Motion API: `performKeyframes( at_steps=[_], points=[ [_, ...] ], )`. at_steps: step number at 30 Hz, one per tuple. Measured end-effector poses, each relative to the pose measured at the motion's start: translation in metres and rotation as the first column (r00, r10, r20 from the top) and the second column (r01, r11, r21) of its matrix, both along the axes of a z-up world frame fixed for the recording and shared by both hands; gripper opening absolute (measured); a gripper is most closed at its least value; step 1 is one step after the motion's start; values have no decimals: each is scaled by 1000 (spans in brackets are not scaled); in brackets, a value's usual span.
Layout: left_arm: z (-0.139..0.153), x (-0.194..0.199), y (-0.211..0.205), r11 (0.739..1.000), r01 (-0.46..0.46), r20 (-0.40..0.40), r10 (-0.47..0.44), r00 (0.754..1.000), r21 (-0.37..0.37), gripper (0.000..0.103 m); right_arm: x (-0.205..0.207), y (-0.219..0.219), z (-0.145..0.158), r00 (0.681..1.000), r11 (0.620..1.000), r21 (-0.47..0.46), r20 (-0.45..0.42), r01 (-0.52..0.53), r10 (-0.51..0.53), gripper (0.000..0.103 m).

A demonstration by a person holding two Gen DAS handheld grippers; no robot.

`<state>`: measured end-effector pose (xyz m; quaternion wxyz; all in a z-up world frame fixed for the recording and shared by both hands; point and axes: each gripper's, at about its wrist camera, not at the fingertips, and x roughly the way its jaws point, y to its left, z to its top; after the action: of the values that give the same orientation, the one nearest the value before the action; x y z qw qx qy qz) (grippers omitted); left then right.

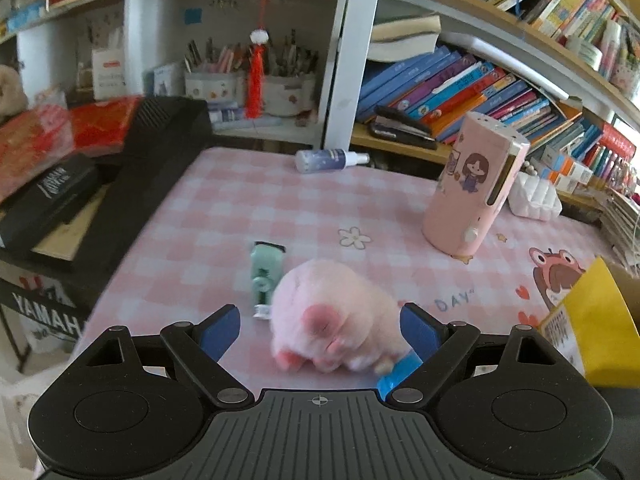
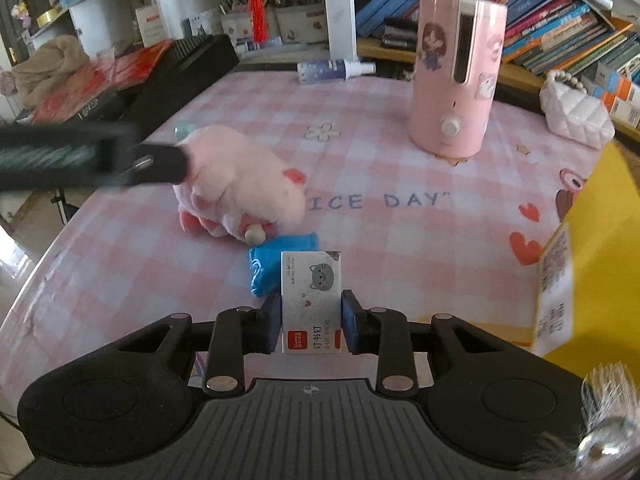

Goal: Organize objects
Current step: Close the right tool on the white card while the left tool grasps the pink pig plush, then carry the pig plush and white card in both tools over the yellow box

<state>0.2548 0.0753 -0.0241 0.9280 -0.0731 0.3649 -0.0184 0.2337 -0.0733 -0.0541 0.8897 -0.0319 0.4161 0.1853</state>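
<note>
Leftmost, a green stapler point(image 1: 266, 276) lies flat on the checked table point(image 1: 224, 208), just beside the plush pig point(image 1: 334, 316). Around that pig the left gripper point(image 1: 320, 330) stands wide, its fingers point(image 1: 222, 330) straddling the soft body without pressing it, probably lining up a grasp; a crumpled blue bag point(image 2: 276, 266) lies against the pig's near side. Further right, the right gripper point(image 2: 311, 318) pinches a staple box point(image 2: 311, 300) by its two long edges, lifted above the cloth, which suits carrying it to the yellow box point(image 2: 592, 264) at the right edge. Behind, a pink canister point(image 2: 456, 80) stands upright, well apart.
</note>
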Motion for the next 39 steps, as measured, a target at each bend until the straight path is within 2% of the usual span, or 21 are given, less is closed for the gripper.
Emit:
performKeyframes(
  at_steps=[4,11,17,19,20,22,26,33,39],
  points=[
    [-12,21,-2,998,-20,-36,18,999,-62,89,-4,-4,8,999,1000,2,24,-26,26,28],
    [-34,47,-8,997,-45,-120,37,992,-60,89,-8,-8,14,996,998,-24,59,-60,61,28],
    [-41,49,-4,991,-64,-134,48,990,-118,90,-10,-14,13,998,999,-26,45,-40,42,28],
    [-42,48,-1,989,-62,-134,44,990,-137,88,-11,-17,12,999,999,-26,40,-24,25,28],
    [-42,48,0,988,-61,-132,43,990,-139,83,-11,-19,11,999,1000,-24,37,-16,17,28],
    [-40,45,1,988,-58,-128,40,991,-141,76,-12,-21,11,999,1000,-23,33,-1,2,28],
    [-31,29,3,986,-65,-113,48,992,-155,71,-14,-25,13,999,999,-17,36,27,-26,28],
    [-8,-18,11,986,-26,-50,18,999,-163,71,-21,-26,15,998,998,6,35,56,-56,28],
    [1,-56,31,979,-75,-22,72,997,-190,71,-30,-20,16,998,998,30,19,61,-61,28]
  ],
)
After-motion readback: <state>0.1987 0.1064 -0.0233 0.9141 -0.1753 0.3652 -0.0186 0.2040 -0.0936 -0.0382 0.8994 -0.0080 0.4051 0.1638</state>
